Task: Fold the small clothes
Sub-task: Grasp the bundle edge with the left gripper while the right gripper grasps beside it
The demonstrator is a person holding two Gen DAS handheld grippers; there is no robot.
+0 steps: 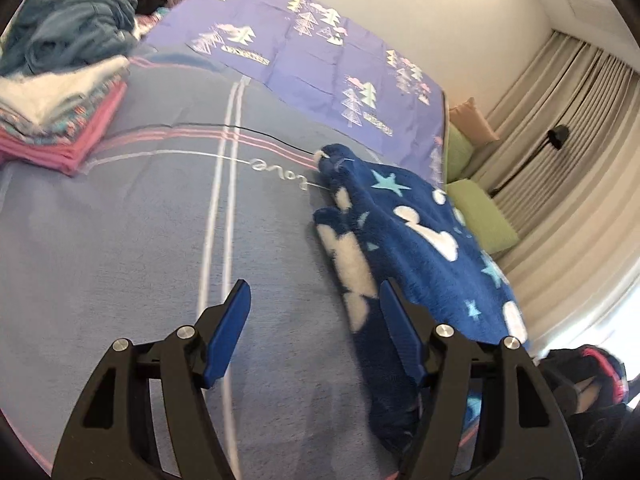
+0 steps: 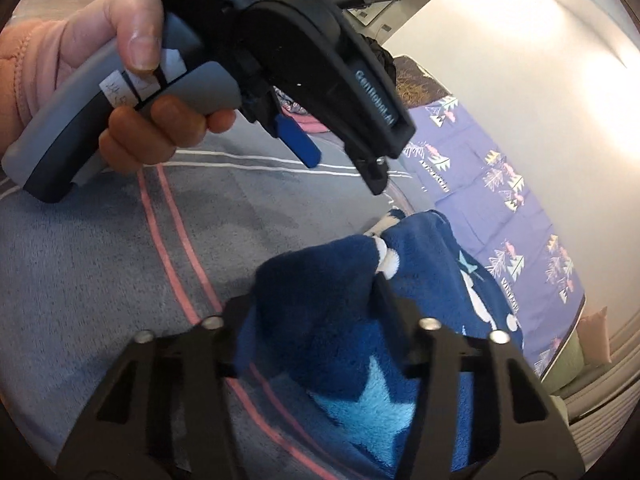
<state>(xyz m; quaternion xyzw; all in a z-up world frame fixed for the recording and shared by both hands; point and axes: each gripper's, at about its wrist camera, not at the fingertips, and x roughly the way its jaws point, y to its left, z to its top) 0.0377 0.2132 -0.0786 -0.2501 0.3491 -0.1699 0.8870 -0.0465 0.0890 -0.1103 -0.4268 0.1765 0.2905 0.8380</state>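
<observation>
Grey bedspread (image 1: 120, 240) with pink and white stripes, cursive "love" stitching (image 1: 280, 171). Purple sheet with tree prints (image 1: 304, 52) lies along the white wall (image 1: 460, 20). Green cushions (image 1: 480, 216), peach pillow (image 1: 472, 120), beige pleated curtains (image 1: 568, 112), black lamp (image 1: 558, 136).

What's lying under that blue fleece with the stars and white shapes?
The blue fleece lies on the grey bedspread, covering the end of its embroidered "love" line. The right gripper is bunched in the fleece's near fold, so whatever sits beneath that fold is hidden.
</observation>
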